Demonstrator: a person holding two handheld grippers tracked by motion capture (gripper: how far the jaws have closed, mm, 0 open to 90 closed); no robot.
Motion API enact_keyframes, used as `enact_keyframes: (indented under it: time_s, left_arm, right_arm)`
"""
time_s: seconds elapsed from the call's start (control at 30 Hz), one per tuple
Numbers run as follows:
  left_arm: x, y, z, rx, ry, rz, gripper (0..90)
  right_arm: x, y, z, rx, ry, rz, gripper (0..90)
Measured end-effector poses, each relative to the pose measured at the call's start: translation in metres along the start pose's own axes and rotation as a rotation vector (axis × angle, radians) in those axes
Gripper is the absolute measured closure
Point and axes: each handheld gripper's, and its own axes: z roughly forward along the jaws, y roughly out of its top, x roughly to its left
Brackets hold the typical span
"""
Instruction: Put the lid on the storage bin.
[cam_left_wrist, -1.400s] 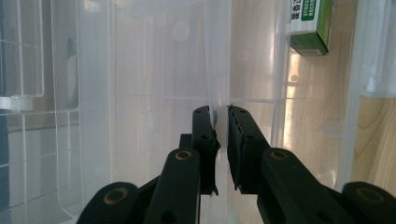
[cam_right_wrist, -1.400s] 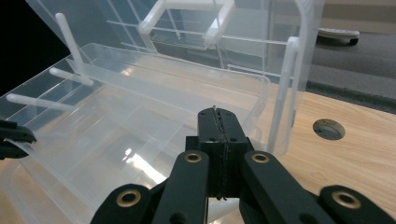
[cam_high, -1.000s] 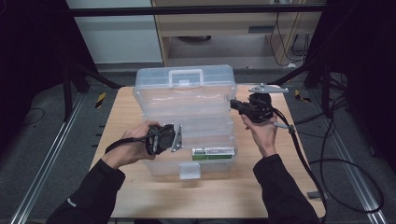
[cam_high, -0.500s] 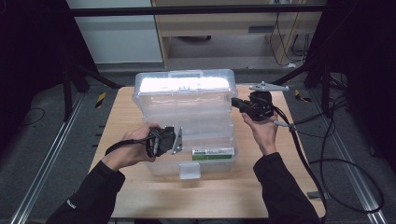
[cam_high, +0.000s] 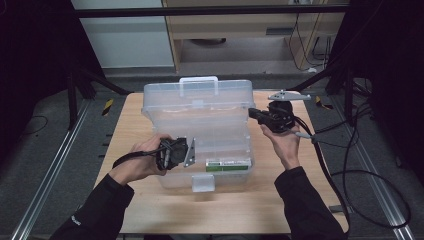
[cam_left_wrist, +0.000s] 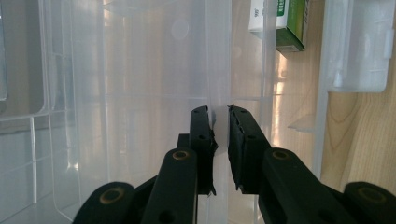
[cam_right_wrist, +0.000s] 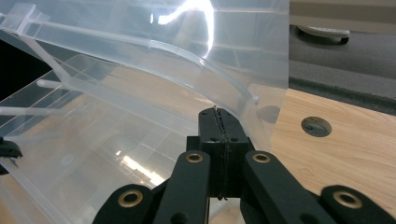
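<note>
Now clear box (cam_high: 200, 130) wall between slightly parted left hand-held gripper (cam_left_wrist: 220, 122), right hand-held gripper (cam_right_wrist: 219, 116) closed beside lid.

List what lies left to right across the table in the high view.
Left tool → green-and-white small carton inside the clear plastic storage box → right tool → grey three-cornered plate.

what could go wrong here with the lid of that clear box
The left gripper has just been opening its jaws around the thin clear box wall, so that side may slip free. The right gripper, jaws shut at the raised lid edge, has little purchase; the lid could drop. A jolt could shift the green carton inside.
</note>
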Motion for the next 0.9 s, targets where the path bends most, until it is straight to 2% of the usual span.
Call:
enact_keyframes:
  time_s: [0.13,0.27,0.4,0.53,0.67,0.77,0.9]
  left_arm:
    - [-0.001,-0.001,0.001,-0.006,-0.003,0.006,77.8]
    - [-0.002,-0.001,0.001,-0.019,-0.011,0.002,72.7]
    - [-0.004,-0.003,-0.001,-0.057,-0.025,-0.027,64.2]
    - [-0.003,-0.005,-0.008,-0.092,-0.025,-0.053,61.9]
    - [-0.002,-0.009,-0.020,-0.147,-0.012,-0.103,61.0]
    - [0.000,-0.015,-0.025,-0.168,0.008,-0.146,61.9]
    - [0.002,-0.026,-0.028,-0.189,0.014,-0.241,63.3]
  right_arm:
    - [-0.001,-0.004,0.000,0.013,0.014,0.000,90.0]
    - [0.000,-0.006,0.000,0.011,0.018,0.000,90.0]
    - [0.000,-0.007,-0.001,0.015,0.020,-0.004,90.0]
    - [0.001,-0.008,-0.002,0.014,0.022,-0.010,90.0]
    - [0.001,-0.010,-0.003,0.016,0.024,-0.010,90.0]
    - [0.002,-0.012,-0.004,0.015,0.030,-0.012,90.0]
    - [0.002,-0.013,-0.005,0.018,0.031,-0.014,90.0]
